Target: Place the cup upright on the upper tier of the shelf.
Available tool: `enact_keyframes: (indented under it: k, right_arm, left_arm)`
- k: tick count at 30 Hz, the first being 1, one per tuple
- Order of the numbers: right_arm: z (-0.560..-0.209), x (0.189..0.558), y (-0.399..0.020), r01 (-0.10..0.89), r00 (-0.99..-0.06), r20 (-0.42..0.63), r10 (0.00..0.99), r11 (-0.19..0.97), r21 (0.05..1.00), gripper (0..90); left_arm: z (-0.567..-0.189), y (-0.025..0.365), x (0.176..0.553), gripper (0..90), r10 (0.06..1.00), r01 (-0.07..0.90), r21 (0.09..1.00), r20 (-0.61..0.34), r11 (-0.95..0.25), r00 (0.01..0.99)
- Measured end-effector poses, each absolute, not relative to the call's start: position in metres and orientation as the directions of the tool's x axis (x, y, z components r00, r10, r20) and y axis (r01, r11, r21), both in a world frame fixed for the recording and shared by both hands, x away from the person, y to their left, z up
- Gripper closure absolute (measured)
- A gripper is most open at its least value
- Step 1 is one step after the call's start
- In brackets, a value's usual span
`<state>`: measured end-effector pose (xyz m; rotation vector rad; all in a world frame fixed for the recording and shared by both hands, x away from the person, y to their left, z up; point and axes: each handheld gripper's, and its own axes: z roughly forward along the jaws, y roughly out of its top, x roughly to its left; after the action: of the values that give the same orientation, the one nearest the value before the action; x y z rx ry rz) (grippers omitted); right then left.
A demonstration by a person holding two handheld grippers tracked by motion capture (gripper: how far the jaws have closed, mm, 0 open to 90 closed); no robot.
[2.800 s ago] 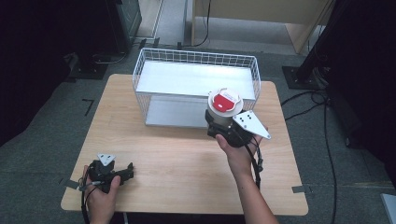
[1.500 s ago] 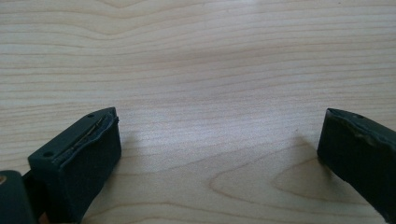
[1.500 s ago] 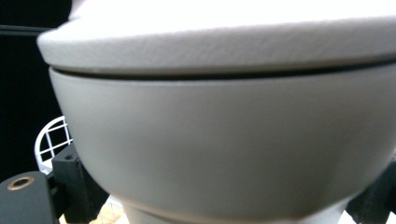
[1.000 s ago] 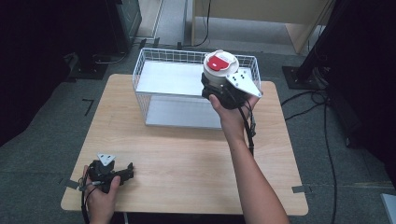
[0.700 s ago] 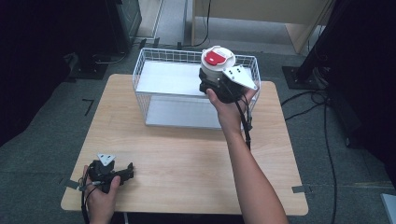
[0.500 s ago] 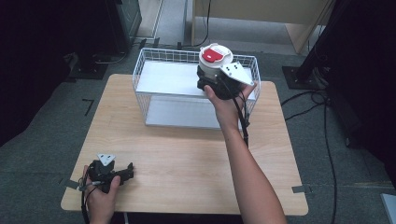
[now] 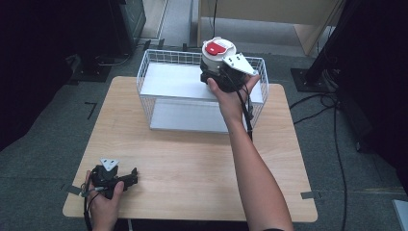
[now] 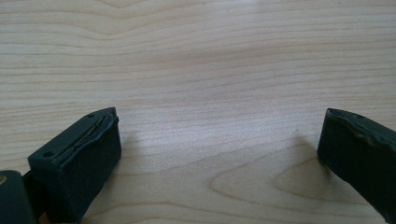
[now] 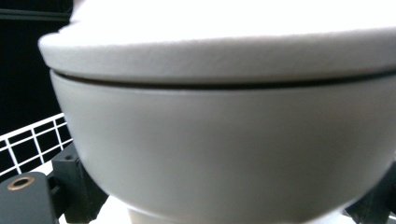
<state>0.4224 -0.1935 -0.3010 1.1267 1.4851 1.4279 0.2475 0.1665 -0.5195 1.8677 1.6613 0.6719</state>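
Note:
A round white container with a red patch on its lid [image 7: 219, 52] is held up over the back of the white wire basket [image 7: 149, 67], with my right gripper [image 7: 215, 72] shut on its body. In the right gripper view the container's grey-white bowl and lid [image 9: 224, 116] sit between the jaws, very close to the camera. My left gripper [image 7: 131, 176] rests on the wooden table [image 7: 192, 163] near the front left corner, held by a hand. Its jaws stand wide apart over bare wood [image 8: 215, 93], with nothing between the two black fingers [image 8: 88, 149].
The wire basket has a white floor and stands at the back middle of the table. A black stand base [image 7: 312, 77] and cables [image 7: 337, 144] lie on the floor to the right. Dark equipment [image 7: 120, 24] stands behind the table's left side.
My right gripper has lifted the container from the table's right side, up and back over the basket's far rim. The left gripper has stayed in place.

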Motion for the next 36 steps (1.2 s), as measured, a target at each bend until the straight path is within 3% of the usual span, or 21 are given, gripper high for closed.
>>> enact_keyframes:
  k: [25, 36]
  right_arm:
    - [-0.309, 0.453, -0.192, 0.137, -0.297, 0.083, 0.951, -0.044, 0.99, 7.9]
    - [-0.3, 0.447, -0.195, 0.129, -0.297, 0.071, 0.952, -0.033, 0.991, 0.4]
  left_arm:
    - [-0.52, 0.166, 0.247, 0.0, 0.994, 0.721, 0.687, 0.009, -0.088, 0.113]
    - [-0.52, 0.167, 0.248, 0.0, 0.993, 0.72, 0.688, 0.012, -0.09, 0.113]
